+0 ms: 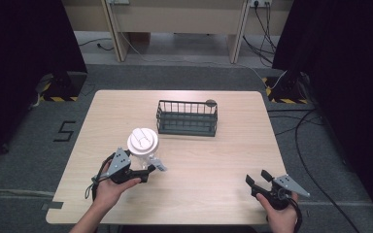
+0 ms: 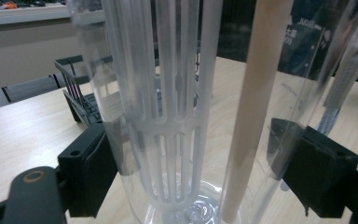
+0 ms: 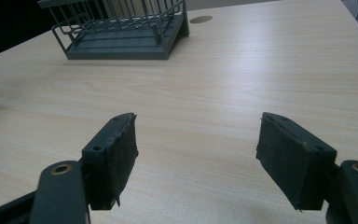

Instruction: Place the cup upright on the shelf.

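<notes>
A clear plastic tumbler [image 1: 144,145] with a white lid stands upright on the near-left part of the light wooden table [image 1: 213,165], and the left gripper [image 1: 148,173] grips it low on its body from the near side. In the left gripper view the tumbler [image 2: 205,93] stands between the two black pads [image 2: 91,165], which press on its transparent wall from either side; inside it a white slotted insert [image 2: 168,121] reaches down to the bottom, and a pale straw-like stick [image 2: 256,107] leans just to the right of that. A small pale tag [image 1: 161,166] shows at the tumbler's foot, near the jaws; what it is cannot be told. The left hand [image 1: 111,187] holds the gripper from the table's near edge. Farther back, near the middle of the table, sits a dark wire basket [image 1: 187,118], well apart from the tumbler, with a small round dark spot [image 1: 211,102] in the tabletop just behind its far right corner. At the near right the right gripper [image 1: 258,177], in the right hand [image 1: 281,213], hovers above bare table with its jaws wide apart and nothing between them.
</notes>
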`<state>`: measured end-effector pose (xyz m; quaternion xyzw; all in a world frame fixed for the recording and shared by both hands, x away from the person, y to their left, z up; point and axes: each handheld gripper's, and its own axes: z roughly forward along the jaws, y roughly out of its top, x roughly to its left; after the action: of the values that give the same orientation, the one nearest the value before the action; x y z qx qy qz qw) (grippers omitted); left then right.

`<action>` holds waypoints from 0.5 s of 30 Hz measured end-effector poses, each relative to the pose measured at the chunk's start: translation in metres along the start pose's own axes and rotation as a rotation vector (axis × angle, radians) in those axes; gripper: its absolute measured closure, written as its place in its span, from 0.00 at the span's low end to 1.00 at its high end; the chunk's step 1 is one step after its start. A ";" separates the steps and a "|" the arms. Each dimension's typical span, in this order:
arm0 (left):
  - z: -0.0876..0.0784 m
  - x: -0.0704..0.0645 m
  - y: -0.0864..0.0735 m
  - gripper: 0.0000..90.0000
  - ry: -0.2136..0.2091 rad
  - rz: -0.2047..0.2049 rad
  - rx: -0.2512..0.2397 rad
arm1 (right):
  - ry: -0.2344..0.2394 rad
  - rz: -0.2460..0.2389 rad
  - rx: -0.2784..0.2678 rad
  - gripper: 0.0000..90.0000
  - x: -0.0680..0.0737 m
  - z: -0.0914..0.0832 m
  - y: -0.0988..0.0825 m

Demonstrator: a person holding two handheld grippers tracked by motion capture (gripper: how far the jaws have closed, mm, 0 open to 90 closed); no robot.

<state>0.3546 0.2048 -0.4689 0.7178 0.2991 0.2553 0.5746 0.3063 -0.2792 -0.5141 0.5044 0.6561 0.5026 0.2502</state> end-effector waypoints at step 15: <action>0.031 0.008 0.023 0.20 0.007 0.028 -0.009 | 0.007 0.014 0.004 0.32 -0.001 0.001 0.000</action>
<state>0.3855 0.1863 -0.4527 0.7183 0.2902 0.2672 0.5731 0.3071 -0.2796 -0.5142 0.5076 0.6544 0.5049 0.2433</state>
